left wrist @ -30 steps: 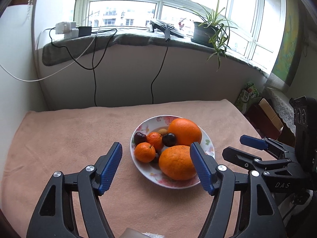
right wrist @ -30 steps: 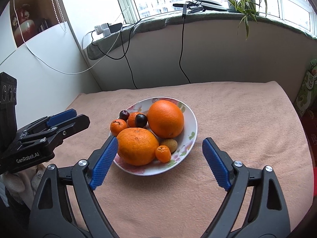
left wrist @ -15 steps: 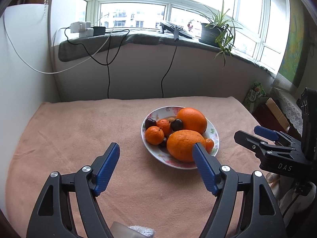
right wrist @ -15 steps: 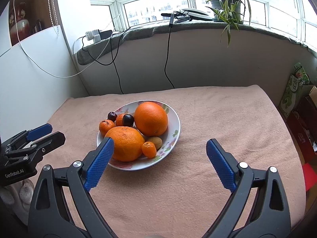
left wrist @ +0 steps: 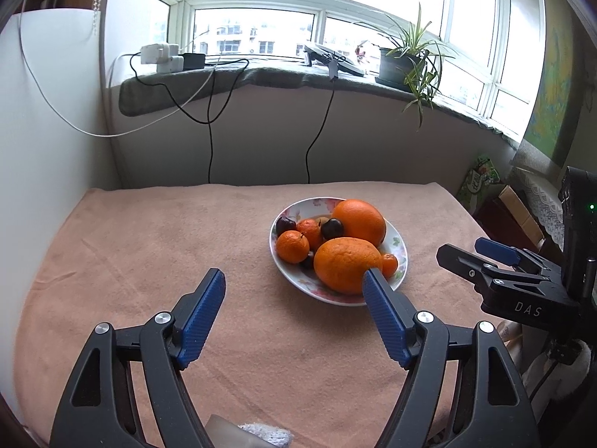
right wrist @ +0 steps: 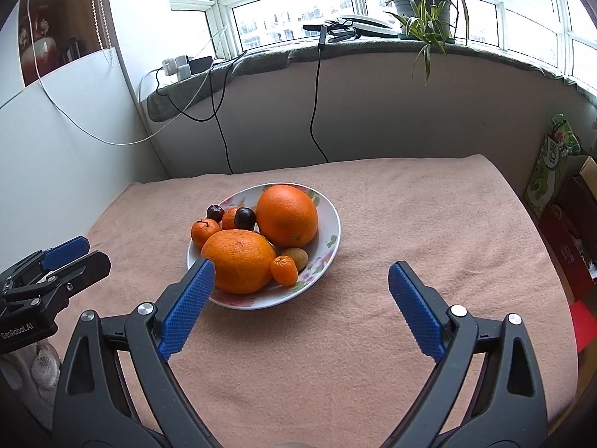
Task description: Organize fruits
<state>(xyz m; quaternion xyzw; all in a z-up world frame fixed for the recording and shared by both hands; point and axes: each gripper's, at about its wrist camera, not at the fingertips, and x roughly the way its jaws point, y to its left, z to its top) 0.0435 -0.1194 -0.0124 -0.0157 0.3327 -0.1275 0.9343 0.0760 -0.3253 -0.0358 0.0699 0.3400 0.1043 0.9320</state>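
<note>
A flowered bowl [right wrist: 328, 240] sits a little past the middle of a worktop [right wrist: 429, 224] covered in a peach cloth. In it lie two big oranges [right wrist: 286, 214], several small mandarins [right wrist: 284, 269], two dark plums [right wrist: 244, 218] and a brownish kiwi [right wrist: 295, 256], all piled together.

There is bare cloth on every side of the bowl, widest to its right in the right wrist view and to its left in the left wrist view. Behind the bowl the worktop ends at a grey wall under a windowsill [left wrist: 261, 74] with cables and a potted plant [left wrist: 405, 63]. Right of the bowl the worktop edge drops beside boxes [right wrist: 571, 224].

The left tool [left wrist: 293, 278] hangs over the cloth in front of the bowl, its jaws spread wide with nothing between them. The right tool [right wrist: 300, 272] hangs likewise, wide open and empty, near the bowl's front rim.

Compared with a second ago, both tools have backed away from the bowl, which now looks smaller and further ahead in both views. The fruit has not shifted.
</note>
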